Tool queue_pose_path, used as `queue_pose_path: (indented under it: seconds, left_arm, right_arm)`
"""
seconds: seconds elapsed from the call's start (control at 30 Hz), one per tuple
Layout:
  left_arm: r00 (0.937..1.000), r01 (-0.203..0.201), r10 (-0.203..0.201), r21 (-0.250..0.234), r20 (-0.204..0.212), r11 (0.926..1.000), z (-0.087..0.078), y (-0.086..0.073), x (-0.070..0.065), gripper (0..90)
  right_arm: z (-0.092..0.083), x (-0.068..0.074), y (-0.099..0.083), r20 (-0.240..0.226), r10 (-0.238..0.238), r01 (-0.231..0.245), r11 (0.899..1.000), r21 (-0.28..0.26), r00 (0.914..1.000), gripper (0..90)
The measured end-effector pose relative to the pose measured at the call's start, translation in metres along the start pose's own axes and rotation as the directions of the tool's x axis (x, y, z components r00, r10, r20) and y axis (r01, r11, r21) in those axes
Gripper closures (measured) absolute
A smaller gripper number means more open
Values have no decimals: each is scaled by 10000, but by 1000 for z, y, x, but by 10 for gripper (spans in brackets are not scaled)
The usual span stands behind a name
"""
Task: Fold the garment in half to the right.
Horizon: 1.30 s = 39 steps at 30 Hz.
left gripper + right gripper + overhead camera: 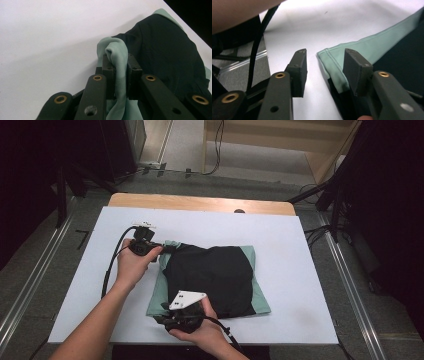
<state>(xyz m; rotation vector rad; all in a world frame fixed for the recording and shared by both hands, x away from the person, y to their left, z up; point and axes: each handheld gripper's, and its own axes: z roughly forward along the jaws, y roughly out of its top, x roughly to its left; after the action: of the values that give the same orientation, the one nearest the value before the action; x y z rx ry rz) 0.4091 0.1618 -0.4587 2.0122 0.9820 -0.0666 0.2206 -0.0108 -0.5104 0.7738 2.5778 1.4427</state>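
Cloth (pixel 212 275), black in the middle with a mint-green border, lies folded on the white sheet (pixel 300 270) that covers the table. From the high view the left gripper (pixel 167 248) sits at the cloth's far left corner, held in the person's left hand (pixel 132 265), and the right gripper (pixel 165 316) sits at the cloth's near left corner, in the right hand (pixel 202 332); how the jaws stand is too small to read there.

The left gripper view settles it for that side: the two black jaws are clamped on a bunched fold of the green border (pixel 117 60), which rises between the pads and hangs down behind them, with the black fabric (pixel 165 52) spreading off beyond.

The right gripper view shows the other side: its jaws stand apart, with the stitched green corner (pixel 329 60) of the cloth lying flat between them, close to one pad and touching neither. Beside that corner is bare white sheet, and a black cable (pixel 258 45) runs past at the edge, beyond which a grey floor shows.
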Motion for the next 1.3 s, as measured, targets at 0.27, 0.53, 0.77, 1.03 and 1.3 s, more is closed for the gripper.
queue_pose_path:
  seconds: [0.27, 0.53, 0.77, 1.03, 1.3]
  left_arm:
    - [10000, 5, -5, 26, 21, 10000, 0, 0, 1, 805]
    - [10000, 28, -28, 35, 2, 10000, 0, 0, 1, 805]
    - [10000, 9, -8, 46, -80, 10000, 0, 0, 0, 806]
    - [9999, 62, -62, 65, -95, 10000, -1, -1, 3, 806]
    - [9994, 214, -214, -2, -285, 9998, -3, 0, 2, 805]
  right_arm:
    - [16, 2, 0, 796, -232, 190, 9984, 535, 9966, 581]
    - [23, 8, 2, 1701, -941, 728, 9892, 1272, 9809, 684]
    - [20, 3, 1, 1459, -425, 260, 9933, 1128, 9884, 835]
    - [2, -4, -3, 1103, 299, -325, 9992, 220, 9935, 844]
    - [-23, -4, -1, 1191, 354, -274, 9973, -680, 9922, 845]
